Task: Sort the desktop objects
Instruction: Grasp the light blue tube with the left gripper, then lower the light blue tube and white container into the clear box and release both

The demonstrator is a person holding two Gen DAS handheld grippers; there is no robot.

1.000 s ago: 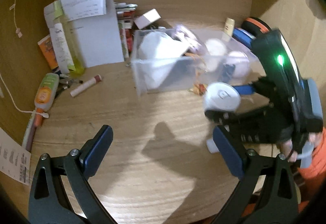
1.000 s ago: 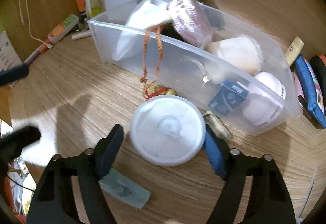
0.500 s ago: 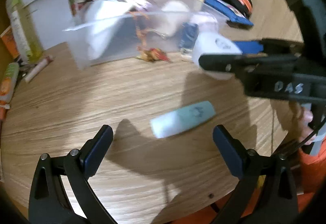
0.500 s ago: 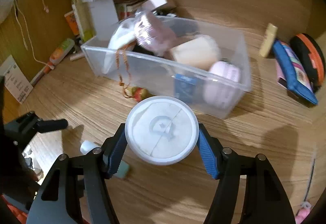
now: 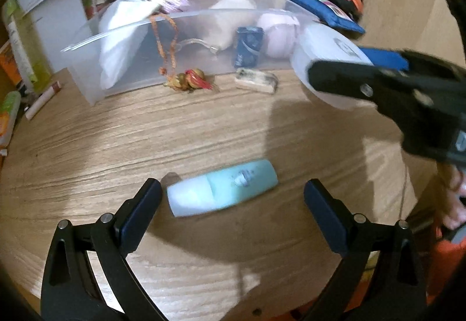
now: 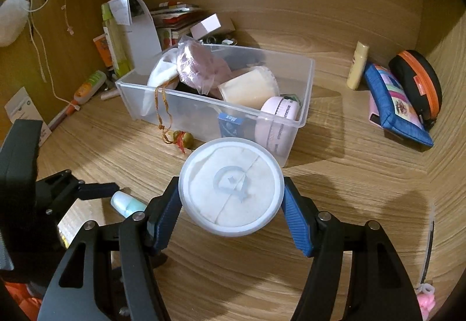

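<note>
My right gripper (image 6: 231, 189) is shut on a round white lidded container (image 6: 231, 187) and holds it above the desk, in front of the clear plastic bin (image 6: 303, 114). The same container (image 5: 323, 58) shows in the left wrist view, at the bin's (image 5: 87, 87) right end. The bin holds a white cloth, a pink bagged item, a cream pack, a pink round case and a small blue box. My left gripper (image 5: 233, 201) is open and low over the desk, with a pale green and white tube (image 5: 224, 187) lying between its fingers. The tube (image 6: 128, 204) also shows in the right wrist view.
A beaded charm on an orange cord (image 5: 186, 79) hangs out of the bin. A small wrapped item (image 5: 256, 82) lies beside it. A blue pouch (image 6: 396, 105), an orange-rimmed black case (image 6: 416, 82) and a cream tube (image 6: 356, 64) stand right. Boxes, bottles and papers (image 6: 128, 35) crowd the back left.
My left gripper has dropped toward the green tube, which now lies between its fingers. My right gripper has lifted the round container higher and back from the bin.
</note>
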